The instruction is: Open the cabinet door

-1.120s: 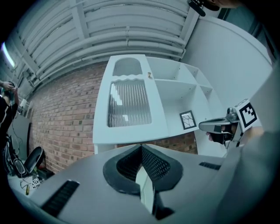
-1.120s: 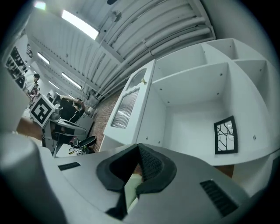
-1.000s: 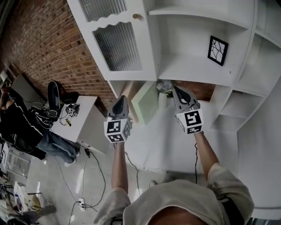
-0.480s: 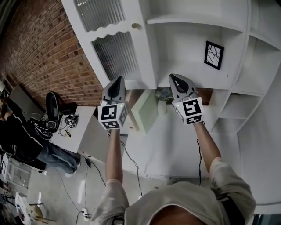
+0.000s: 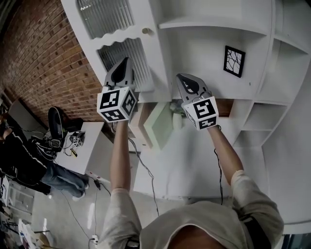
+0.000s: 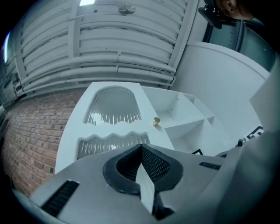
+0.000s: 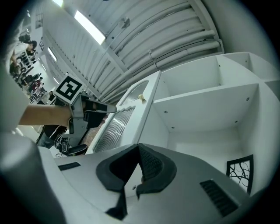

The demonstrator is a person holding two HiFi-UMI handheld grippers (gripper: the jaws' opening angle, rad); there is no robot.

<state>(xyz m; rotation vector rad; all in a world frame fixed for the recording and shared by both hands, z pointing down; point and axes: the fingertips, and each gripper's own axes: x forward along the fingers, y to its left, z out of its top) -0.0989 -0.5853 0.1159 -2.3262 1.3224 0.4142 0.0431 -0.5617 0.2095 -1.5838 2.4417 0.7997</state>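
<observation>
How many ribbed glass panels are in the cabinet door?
2: an upper panel at the cabinet door's top, and a lower panel under the wavy rail, partly hidden by the left gripper.

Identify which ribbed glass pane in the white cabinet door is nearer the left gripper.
The lower ribbed glass pane, with the wavy top edge: the left gripper overlaps it. The arched upper pane lies farther off.

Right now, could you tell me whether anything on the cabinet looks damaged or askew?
Nothing stands out: the door has whole glass, its knob is in place, and the frame stands upright on its shelf.
</observation>
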